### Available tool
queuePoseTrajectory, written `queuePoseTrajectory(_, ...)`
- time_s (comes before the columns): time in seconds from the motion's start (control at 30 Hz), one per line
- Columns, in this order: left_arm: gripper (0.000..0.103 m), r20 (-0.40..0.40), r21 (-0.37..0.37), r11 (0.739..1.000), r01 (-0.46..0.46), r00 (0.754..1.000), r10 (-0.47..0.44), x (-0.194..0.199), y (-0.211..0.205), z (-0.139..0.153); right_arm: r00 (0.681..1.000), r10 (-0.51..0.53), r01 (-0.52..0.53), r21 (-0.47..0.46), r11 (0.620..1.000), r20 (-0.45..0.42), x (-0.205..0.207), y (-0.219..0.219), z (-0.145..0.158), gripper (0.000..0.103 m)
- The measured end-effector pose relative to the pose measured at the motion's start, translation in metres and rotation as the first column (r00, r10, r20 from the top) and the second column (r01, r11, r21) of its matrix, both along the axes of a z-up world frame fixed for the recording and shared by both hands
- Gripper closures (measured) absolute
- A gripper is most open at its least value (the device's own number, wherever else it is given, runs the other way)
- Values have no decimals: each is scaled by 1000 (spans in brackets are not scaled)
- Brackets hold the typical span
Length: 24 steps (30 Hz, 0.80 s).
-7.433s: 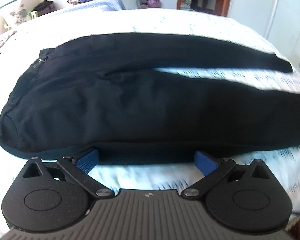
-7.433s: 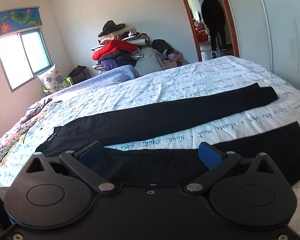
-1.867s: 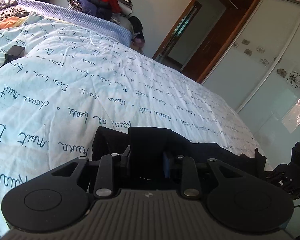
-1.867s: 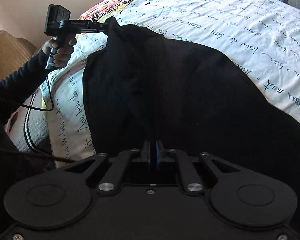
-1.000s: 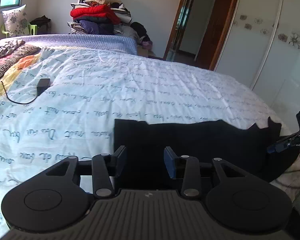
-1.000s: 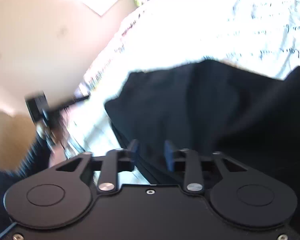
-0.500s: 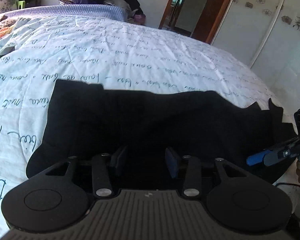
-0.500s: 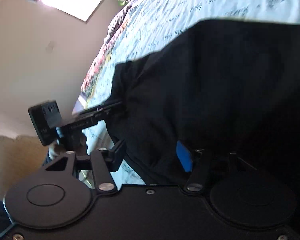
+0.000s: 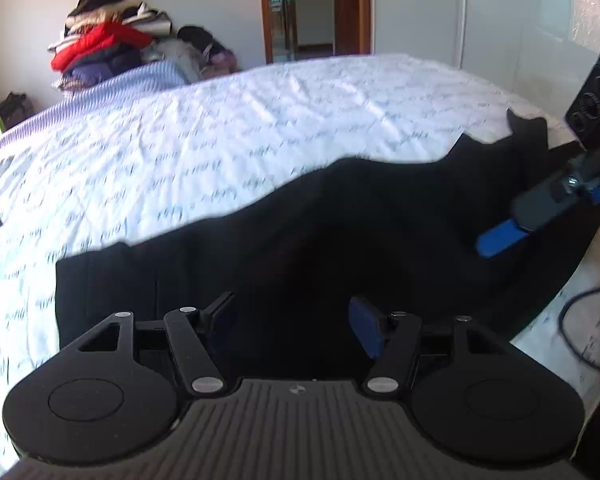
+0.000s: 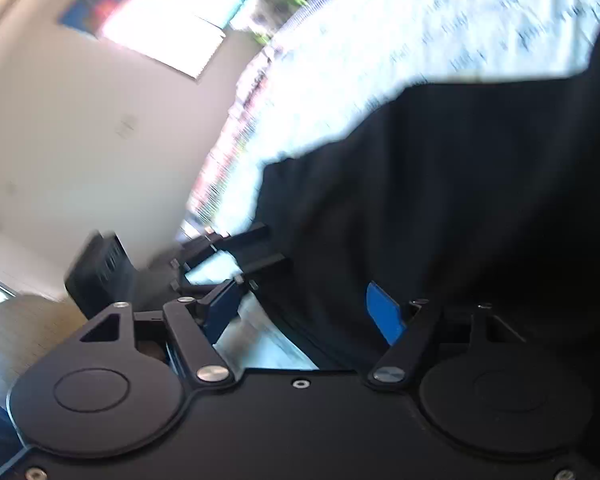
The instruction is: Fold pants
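— Lying flat on the bed (image 9: 260, 128), black pants (image 9: 340, 216), folded over, close to the near edge.
— And on top of the white sheet with writing?
— Yes. Dark cloth spread wide, one end squared off at the left, the other end bumpy near the right side.
— Left hand-held gripper (image 9: 292, 320)?
— Low over the pants, pointing down at them. Jaws opening, pads apart, not pinching anything. Cloth under the gap, not squeezed.
— Right hand-held gripper (image 10: 304, 312)?
— Tilted over the pants edge. Jaws opening too. Blue pads apart, cloth and a bit of sheet showing between them, nothing pressed. Also seen from the left wrist view at the far right, blue pad (image 9: 500, 238) over the cloth.
— Anything else?
— Pile of clothes (image 9: 108, 52) by the far wall, red one in the middle. Doorway (image 9: 300, 8) behind the bed. Bright window (image 10: 172, 28), very blurry.
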<state>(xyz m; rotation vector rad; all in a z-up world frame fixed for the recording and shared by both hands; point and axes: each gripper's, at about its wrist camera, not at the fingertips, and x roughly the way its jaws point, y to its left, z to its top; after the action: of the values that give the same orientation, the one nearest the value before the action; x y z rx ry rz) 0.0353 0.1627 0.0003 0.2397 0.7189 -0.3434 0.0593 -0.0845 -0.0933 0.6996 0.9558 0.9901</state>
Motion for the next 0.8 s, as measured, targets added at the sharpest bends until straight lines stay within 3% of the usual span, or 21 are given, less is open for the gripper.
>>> queuePoseTrajectory(0.07,27,-39,31,999,-11,999,12,8,-7,-9,1000,-19,19,9,1000,-10,6,5,-3,24)
queuePoseTrajectory(0.13,23,-136,72,997,-42,989,51,17,-8,-34,998,-8,5,-39,999,-64,8,15,-18,23)
queuePoseTrajectory(0.17,20,-121,35,997,-71,990,75,16,-3,-36,996,9,-16,-85,996,-91,5,18,-25,25)
queuePoseTrajectory(0.2,20,-127,11,996,-89,988,90,16,-1,-33,998,17,-22,-94,995,-56,-2,17,-25,26)
queuePoseTrajectory(0.27,32,-131,-5,995,-103,986,101,17,-6,-19,1000,1,-3,-103,995,-12,-12,4,-11,26)
queuePoseTrajectory(0.4,30,-83,-141,990,1,996,-13,23,-40,13,973,-163,191,-170,967,162,-8,-62,42,22)
queuePoseTrajectory(0.47,28,-83,-266,960,91,990,-117,27,-62,22,935,-274,329,-258,909,226,0,-105,62,21)
queuePoseTrajectory(0.53,28,-94,-385,911,147,976,-197,33,-88,22,894,-376,440,-329,835,241,17,-148,75,21)
queuePoseTrajectory(0.6,28,-123,-465,868,177,957,-261,37,-113,15,846,-467,533,-413,738,258,35,-188,81,21)
queuePoseTrajectory(0.67,28,-133,-485,852,198,946,-295,34,-139,4,809,-545,574,-501,648,220,57,-224,79,20)
queuePoseTrajectory(0.73,28,-142,-481,848,221,935,-325,27,-166,-5,788,-598,561,-565,604,144,74,-254,64,20)
queuePoseTrajectory(0.8,28,-160,-467,850,242,923,-351,27,-178,-17,770,-634,536,-621,573,80,99,-251,49,20)
